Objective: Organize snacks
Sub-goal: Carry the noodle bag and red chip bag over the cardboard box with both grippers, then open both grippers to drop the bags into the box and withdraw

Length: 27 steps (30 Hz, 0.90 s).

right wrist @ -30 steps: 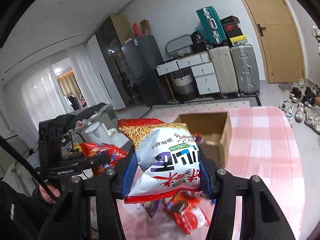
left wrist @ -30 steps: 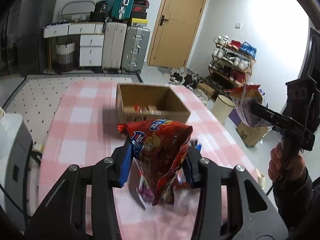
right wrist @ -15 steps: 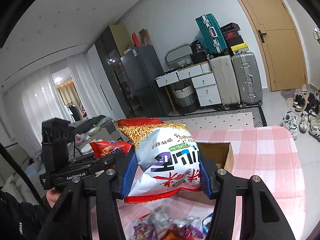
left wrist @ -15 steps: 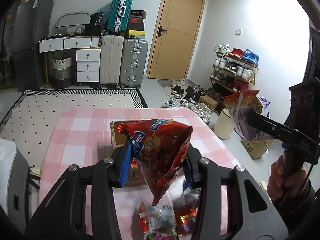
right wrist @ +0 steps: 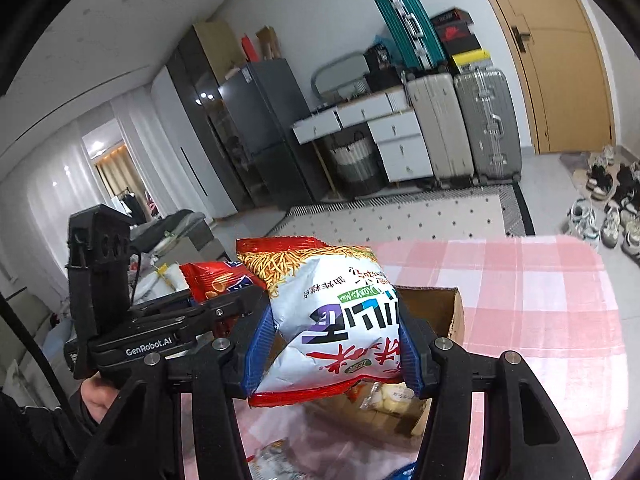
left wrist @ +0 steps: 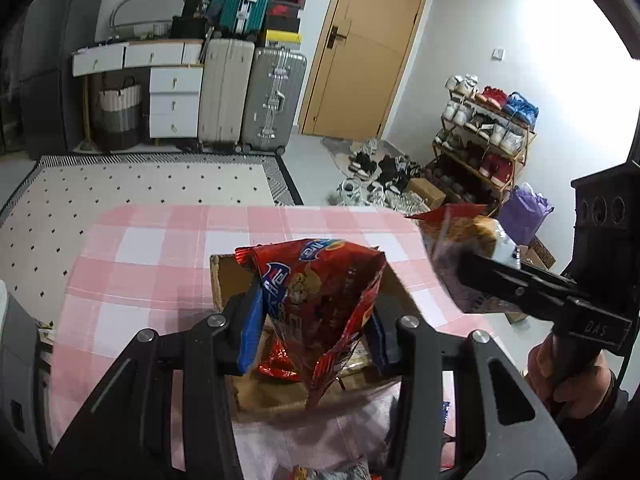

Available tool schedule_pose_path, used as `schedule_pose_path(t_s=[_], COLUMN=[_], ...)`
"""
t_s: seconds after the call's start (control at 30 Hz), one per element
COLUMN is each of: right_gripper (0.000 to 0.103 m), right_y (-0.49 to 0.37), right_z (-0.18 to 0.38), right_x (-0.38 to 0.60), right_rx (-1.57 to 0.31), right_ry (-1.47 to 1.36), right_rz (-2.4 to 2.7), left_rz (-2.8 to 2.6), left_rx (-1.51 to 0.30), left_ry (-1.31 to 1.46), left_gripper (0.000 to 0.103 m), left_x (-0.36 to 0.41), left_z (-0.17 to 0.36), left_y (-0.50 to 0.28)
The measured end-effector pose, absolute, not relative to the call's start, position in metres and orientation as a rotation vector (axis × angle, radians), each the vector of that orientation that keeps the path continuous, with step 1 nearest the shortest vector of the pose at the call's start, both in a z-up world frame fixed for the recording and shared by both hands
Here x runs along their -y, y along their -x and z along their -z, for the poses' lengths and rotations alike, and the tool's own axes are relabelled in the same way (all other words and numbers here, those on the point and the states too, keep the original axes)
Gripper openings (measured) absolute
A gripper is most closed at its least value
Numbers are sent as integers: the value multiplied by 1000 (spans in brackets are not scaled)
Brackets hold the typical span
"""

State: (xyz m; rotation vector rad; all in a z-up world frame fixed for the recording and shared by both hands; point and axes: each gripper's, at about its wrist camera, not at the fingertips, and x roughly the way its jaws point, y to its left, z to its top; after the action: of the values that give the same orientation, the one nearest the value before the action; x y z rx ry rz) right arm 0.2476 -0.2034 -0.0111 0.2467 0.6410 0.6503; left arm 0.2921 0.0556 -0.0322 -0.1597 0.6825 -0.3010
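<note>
Here, nearest to each camera, both tools are clenched on a snack bag. The left tool (left wrist: 312,332) grasps a red snack bag (left wrist: 320,300) between its blue pads (left wrist: 250,332); the bag is squeezed narrow and hangs with its open folds downward. The right tool (right wrist: 332,348) grasps a white and red bag of noodle snacks (right wrist: 332,316), with the print upside down, so it seems it was taken by its lower part. In my judgement each bag is held high and free so that it can be dropped from above into the cardboard box (left wrist: 224,276), which stands just below and behind both bags.

The box is open at the top, and some small packets (right wrist: 384,394) already lie inside it, so part of the sorting looks done. A few more wrappers (right wrist: 276,456) lie on the near side of the box, on the desk, and they probably wait for their turn. In the left view the right tool shows at the right edge with a person's hand (left wrist: 568,384) on its grip.

The desk (left wrist: 152,248) has a pink and white checked cloth. Beyond it lies a pale carpet with small black dots (left wrist: 140,184). At the far wall stand suitcases (left wrist: 248,96), white drawers (left wrist: 172,100) and a wooden door (left wrist: 368,48); at the far right a shoe rack (left wrist: 484,132).
</note>
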Motion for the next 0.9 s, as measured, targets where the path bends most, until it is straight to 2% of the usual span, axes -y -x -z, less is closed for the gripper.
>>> schedule_pose_path(t_s=[0.2,0.27,0.33,0.4,0.47,0.53,0.57,0.6,0.67,0.83,0.9], right_gripper=[55,59,67,71,80,81,81,82,86,87,91], right_y=[-280,-288,-297,-300,-302,-298,-294,-291,-281,-245,-229], right_z=[39,48,58,63,66,63,61,58,49,27,19], right_x=[187,181,178,180,182,186,188,191,197,209,216], right_rx=[-683,-693,-710,-705,-705,-689,-677,-665,-638,-580,-557], right_ry=[-197,-189,-182,-192,-197,-193,-192,-192,-200,-210,-219], right_rz=[-628,-630,-629,-622,-620,-624,-624,-622,-625,-626,-628], left_rz=[306,319,320,315,292,295,295,297,301,304,295], left_rx=[-736,-755,-773,-800,-801,-785,-779,-771,-731,-684,-660], left_ry=[166,176,193,212,211,205,203,200,182,146,140], left_gripper=[40,41,41,48,50,61,73,79,79,81,81], left_x=[-50,-49,-50,-54,-56,-56,-57,-57,-55,-51,-50], left_z=[64,73,80,89,93,92,91,89,80,54,47], left_y=[-327,-339,-349,-355,-357,-353,-349,-340,-327,-286,-269])
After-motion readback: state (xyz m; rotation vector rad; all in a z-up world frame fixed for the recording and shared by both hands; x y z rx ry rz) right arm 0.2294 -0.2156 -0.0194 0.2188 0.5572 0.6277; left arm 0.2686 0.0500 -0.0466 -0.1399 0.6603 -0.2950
